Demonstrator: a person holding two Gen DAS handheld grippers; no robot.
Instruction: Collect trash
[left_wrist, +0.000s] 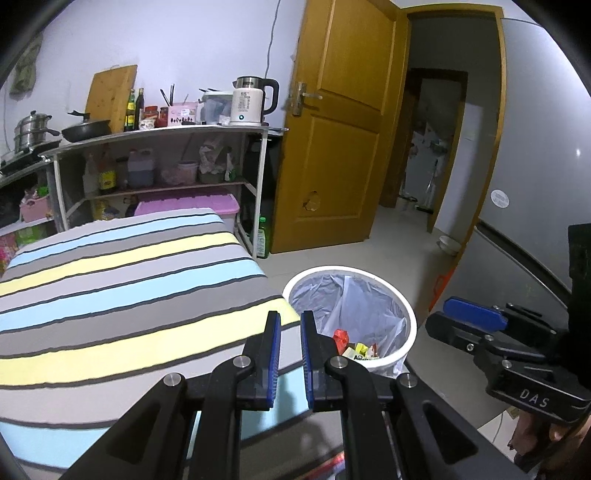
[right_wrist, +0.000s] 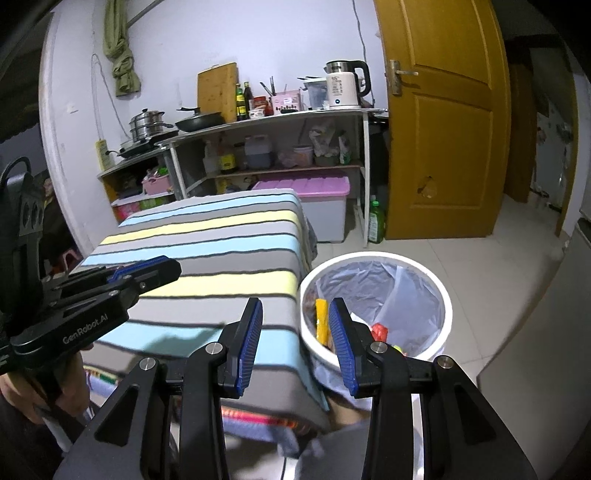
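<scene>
A white trash bin (left_wrist: 402, 306) with a clear liner stands on the floor beside the striped table; it also shows in the right wrist view (right_wrist: 439, 291). Inside lie red and yellow wrappers (left_wrist: 341, 338) (right_wrist: 380, 330) and a yellow-orange packet (right_wrist: 322, 321). My left gripper (left_wrist: 290, 317) hovers over the table's near corner next to the bin, jaws slightly apart and empty. My right gripper (right_wrist: 295, 304) is open and empty above the bin's near-left rim. Each gripper shows in the other's view: the right one (left_wrist: 469, 319), the left one (right_wrist: 147, 271).
The table wears a blue, yellow and grey striped cloth (left_wrist: 129, 295) (right_wrist: 221, 251). Behind it stand kitchen shelves with a kettle (left_wrist: 251, 101), pans and bottles, and a pink-lidded box (right_wrist: 314, 188). A wooden door (left_wrist: 340, 129) stands open onto a tiled floor (right_wrist: 480, 266).
</scene>
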